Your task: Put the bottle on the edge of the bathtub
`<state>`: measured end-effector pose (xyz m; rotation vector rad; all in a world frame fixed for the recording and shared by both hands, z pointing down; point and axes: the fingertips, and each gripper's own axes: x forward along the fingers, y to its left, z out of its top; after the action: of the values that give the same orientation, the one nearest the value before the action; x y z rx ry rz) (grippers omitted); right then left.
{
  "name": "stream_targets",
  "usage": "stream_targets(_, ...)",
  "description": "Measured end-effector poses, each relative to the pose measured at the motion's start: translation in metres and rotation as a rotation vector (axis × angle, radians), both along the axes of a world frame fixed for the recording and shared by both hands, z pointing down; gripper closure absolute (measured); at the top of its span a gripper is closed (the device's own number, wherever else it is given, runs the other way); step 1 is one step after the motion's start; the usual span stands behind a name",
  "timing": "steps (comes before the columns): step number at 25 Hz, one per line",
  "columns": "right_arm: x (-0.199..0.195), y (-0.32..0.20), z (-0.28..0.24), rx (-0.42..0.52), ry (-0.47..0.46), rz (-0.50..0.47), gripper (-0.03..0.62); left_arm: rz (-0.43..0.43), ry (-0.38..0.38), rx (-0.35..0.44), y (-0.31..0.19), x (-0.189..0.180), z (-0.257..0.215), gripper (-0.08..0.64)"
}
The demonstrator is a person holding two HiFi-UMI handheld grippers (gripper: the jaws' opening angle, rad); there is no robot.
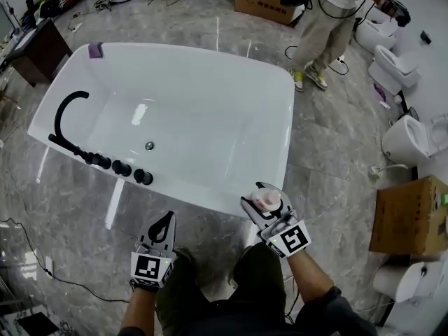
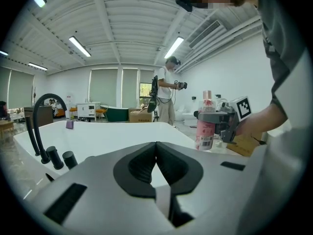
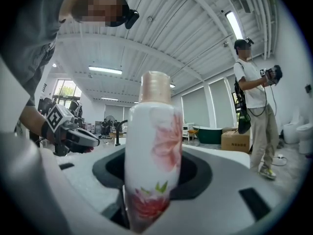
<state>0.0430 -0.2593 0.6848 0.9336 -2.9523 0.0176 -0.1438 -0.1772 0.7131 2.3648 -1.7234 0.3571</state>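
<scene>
A white bottle (image 3: 152,155) with pink flowers and a pale pink cap stands upright between the jaws of my right gripper (image 3: 152,180), which is shut on its lower body. In the head view the bottle (image 1: 267,200) and right gripper (image 1: 260,196) are at the near right corner of the white bathtub (image 1: 203,191). Whether its base touches the rim I cannot tell. My left gripper (image 1: 166,220) is shut and holds nothing, just short of the tub's near rim. From the left gripper (image 2: 156,148) view, the bottle (image 2: 205,124) shows to the right.
A black curved faucet (image 1: 66,114) and black knobs (image 1: 122,168) sit on the tub's left rim; a purple item (image 1: 95,50) lies on its far corner. A person (image 1: 325,26) stands beyond the tub. Toilets (image 1: 409,138) and a cardboard box (image 1: 409,215) line the right.
</scene>
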Motion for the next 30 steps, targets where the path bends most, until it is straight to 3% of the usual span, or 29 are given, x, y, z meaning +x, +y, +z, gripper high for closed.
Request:
stream_targets(12, -0.003, 0.000, 0.058, -0.002, 0.009, -0.061, 0.380, -0.018, 0.006, -0.035, -0.002, -0.001, 0.059, 0.558)
stream_targets(30, -0.015, 0.014, 0.075, 0.065, 0.019, -0.163, 0.376, 0.000, 0.006, -0.060, -0.011, 0.006, 0.089, 0.559)
